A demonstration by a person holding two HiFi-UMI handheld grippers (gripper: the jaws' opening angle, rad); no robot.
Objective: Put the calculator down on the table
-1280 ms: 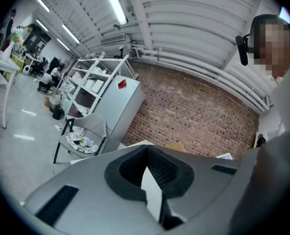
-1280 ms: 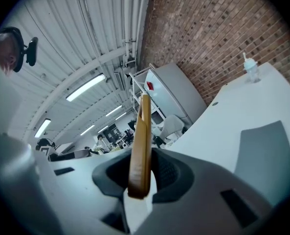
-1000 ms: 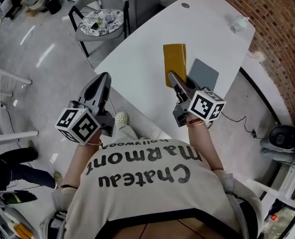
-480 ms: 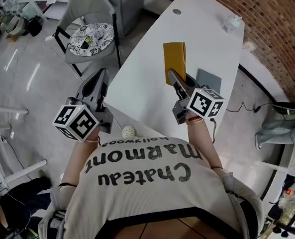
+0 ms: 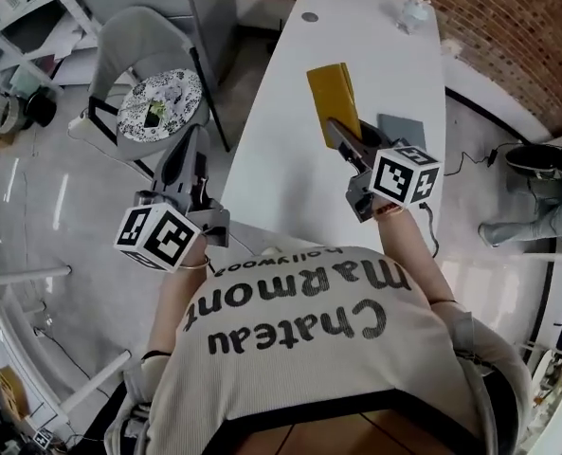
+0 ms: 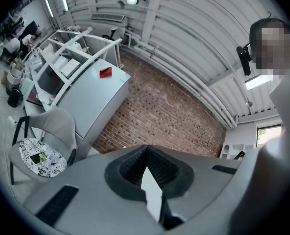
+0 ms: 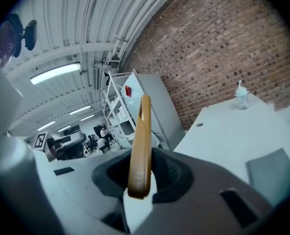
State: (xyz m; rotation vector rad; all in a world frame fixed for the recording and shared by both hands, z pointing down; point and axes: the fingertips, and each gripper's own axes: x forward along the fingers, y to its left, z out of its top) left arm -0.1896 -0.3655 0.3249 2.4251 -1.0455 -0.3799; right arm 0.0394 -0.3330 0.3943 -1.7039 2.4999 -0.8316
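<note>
The calculator is a flat mustard-yellow slab, seen edge-on in the right gripper view. My right gripper is shut on its near end and holds it in the air over the white table. It stands on edge between the pads. My left gripper hangs to the left of the table's edge, over the floor. Its jaws are shut with nothing in them.
A grey pad lies on the table right of the calculator. A small plastic cup stands at the table's far end, near a brick wall. A grey chair with a patterned seat stands left of the table. Cables run beyond its right edge.
The whole view has swung, so the table now runs straight away from me. Both grippers moved with that turn. The calculator has stayed in the right gripper; the left stays shut.
</note>
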